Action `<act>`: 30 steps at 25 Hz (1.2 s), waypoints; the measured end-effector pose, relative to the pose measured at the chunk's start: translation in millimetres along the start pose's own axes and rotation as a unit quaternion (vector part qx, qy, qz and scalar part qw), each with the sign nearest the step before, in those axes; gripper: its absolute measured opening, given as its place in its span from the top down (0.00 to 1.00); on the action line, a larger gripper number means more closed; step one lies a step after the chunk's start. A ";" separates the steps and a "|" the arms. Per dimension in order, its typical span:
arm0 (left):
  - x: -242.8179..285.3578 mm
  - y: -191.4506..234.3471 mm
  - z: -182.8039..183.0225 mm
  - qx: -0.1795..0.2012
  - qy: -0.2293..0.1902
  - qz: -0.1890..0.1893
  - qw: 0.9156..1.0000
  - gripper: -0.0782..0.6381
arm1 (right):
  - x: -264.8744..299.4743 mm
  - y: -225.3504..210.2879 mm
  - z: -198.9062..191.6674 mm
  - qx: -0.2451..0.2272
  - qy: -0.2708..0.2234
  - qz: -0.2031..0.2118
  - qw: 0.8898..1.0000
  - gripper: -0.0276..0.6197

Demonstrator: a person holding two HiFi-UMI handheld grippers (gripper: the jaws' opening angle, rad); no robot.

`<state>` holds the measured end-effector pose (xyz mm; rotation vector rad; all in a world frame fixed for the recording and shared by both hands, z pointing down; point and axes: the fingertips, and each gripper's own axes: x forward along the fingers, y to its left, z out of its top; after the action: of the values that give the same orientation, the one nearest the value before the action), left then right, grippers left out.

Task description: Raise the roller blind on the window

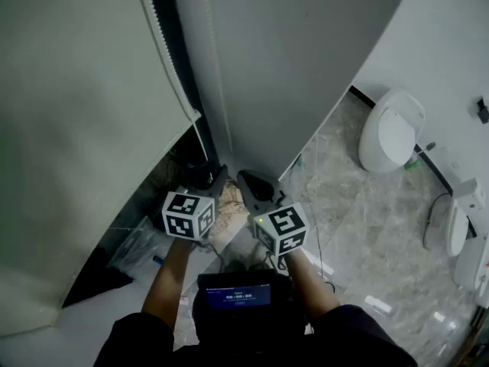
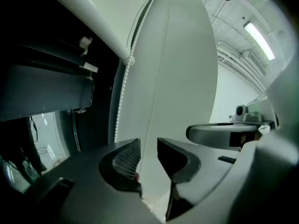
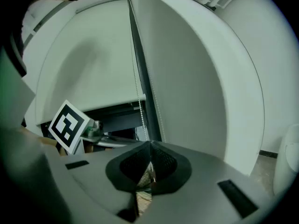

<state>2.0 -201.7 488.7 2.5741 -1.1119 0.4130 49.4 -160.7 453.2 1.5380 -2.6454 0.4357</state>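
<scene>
Right gripper (image 3: 150, 146) has its jaws pressed together on the bead chain (image 3: 138, 94), the pinch itself lost in the dark between them, and the roller blind (image 3: 88, 64) is cut off at its top. Left gripper (image 2: 148, 146) is spread, a thin strand (image 2: 159, 83) passing through its gap; a toilet (image 1: 390, 132) stands well apart on the floor (image 1: 359, 228). Blind's lower edge hangs above and left of both grippers, chain at its right side
</scene>
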 end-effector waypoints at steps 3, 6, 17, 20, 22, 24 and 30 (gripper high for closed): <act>7.8 -1.0 2.3 0.012 -0.004 -0.003 1.000 0.74 | -0.6 -0.1 2.2 -0.011 -0.002 -0.002 1.000 0.95; 12.4 -5.5 9.0 0.016 -0.016 -0.022 0.999 0.74 | -0.7 2.0 1.3 -0.023 0.001 -0.004 1.000 0.95; 36.0 0.2 35.4 0.064 -0.016 -0.039 0.997 0.74 | -11.0 6.9 2.1 -0.011 -0.006 0.011 1.000 0.94; 35.2 -3.1 39.6 0.083 -0.016 -0.049 0.995 0.83 | -13.5 5.7 6.4 -0.018 -0.008 0.008 1.000 0.94; 31.9 -5.7 36.9 0.093 -0.015 -0.051 0.994 0.87 | -13.7 4.4 7.6 -0.023 -0.008 0.006 1.000 0.94; 28.6 -10.9 29.2 0.105 -0.006 -0.052 0.993 0.87 | -14.2 2.1 10.2 -0.028 -0.008 0.004 1.000 0.94; 6.2 -25.7 5.7 0.086 -0.003 -0.045 0.995 0.87 | -5.2 16.9 21.1 -0.049 0.028 0.042 0.998 0.94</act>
<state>25.8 -191.2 481.6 2.7637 -0.9979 0.4985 39.6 -154.0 428.4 1.3719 -2.6524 0.3436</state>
